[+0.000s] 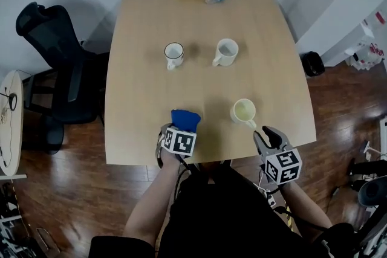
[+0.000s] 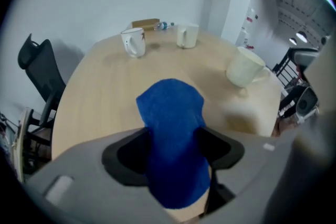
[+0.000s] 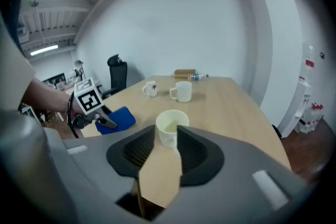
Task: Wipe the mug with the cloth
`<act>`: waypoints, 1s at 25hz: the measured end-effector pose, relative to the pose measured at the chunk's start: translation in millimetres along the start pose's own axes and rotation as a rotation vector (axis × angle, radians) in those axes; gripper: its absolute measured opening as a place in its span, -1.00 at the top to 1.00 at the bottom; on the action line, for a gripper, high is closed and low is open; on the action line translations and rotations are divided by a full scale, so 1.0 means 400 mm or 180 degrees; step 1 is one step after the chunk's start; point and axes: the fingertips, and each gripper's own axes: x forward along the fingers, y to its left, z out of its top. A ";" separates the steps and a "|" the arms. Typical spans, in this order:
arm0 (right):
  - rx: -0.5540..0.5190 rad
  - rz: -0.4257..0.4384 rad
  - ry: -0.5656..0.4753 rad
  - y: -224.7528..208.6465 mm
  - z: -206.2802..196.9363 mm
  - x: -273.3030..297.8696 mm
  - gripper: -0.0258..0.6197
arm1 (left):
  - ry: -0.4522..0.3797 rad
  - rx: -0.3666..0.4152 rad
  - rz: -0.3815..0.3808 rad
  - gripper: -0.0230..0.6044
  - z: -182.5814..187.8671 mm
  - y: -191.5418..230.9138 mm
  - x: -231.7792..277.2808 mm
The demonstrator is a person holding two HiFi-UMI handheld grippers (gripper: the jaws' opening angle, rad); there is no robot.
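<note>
**A:** Where's everything?

**B:** My left gripper [image 2: 173,135] pinches the blue terry cloth [image 2: 170,105]. My right gripper [image 3: 167,136] nips the pale cream ceramic mug [image 3: 171,121] by its handle [image 1: 250,124], near the light wooden table's [image 1: 145,81] front edge.

**A:** Risk?

**B:** A hard cloth push could swivel the mug in that thin grip and send it over the edge. There's bare tabletop ahead, so room to work!

Your cloth [image 2: 170,113] is a blue, fuzzy, matt terry fabric, and the mug [image 3: 170,124] is smooth, pale cream ceramic with a soft glaze. Your table [image 1: 145,69] has a light wood-grain top, smooth and low in sheen, and the floor [image 1: 66,190] is darker wood planking with a slight shine. The left gripper [image 2: 173,147] and right gripper [image 3: 167,139] have matt grey plastic shells with black pads, which are ribbed on the right one.
</note>
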 end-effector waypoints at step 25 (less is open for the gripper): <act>-0.0932 0.0226 0.1166 -0.040 -0.137 0.252 0.73 | 0.0120 0.0027 -0.0167 0.45 -0.008 0.014 0.016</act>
